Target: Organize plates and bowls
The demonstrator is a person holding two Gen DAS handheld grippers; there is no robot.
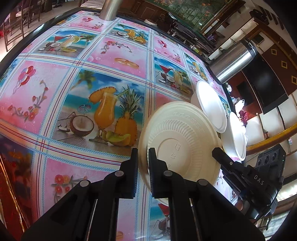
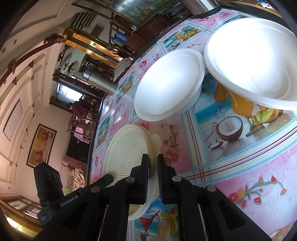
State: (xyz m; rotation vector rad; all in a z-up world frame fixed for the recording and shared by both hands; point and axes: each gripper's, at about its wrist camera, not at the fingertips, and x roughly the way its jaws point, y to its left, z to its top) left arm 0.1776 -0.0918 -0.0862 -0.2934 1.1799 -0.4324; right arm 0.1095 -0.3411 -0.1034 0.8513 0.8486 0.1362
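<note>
A cream ribbed plate (image 1: pixel 178 142) is tilted over the table with its underside toward the left wrist camera. My left gripper (image 1: pixel 143 151) is shut on the plate's left rim. My right gripper (image 1: pixel 217 151) bites the opposite rim; in the right wrist view the right gripper (image 2: pixel 153 156) is shut on the edge of the plate (image 2: pixel 126 152), and the left gripper (image 2: pixel 109 177) shows at the plate's far side. Two white bowls (image 2: pixel 167 85) (image 2: pixel 256 61) sit upright just beyond, the farther one overlapping the nearer one's rim. Both bowls (image 1: pixel 211 107) (image 1: pixel 235 137) also show at the right of the left wrist view.
The table wears a glossy pink and blue fruit-print cloth (image 1: pixel 74 92). A steel flask (image 1: pixel 233 61) stands near the table's edge by the bowls, and a steel cylinder (image 1: pixel 109 9) at the far edge. A person (image 2: pixel 78 109) is far off in the room.
</note>
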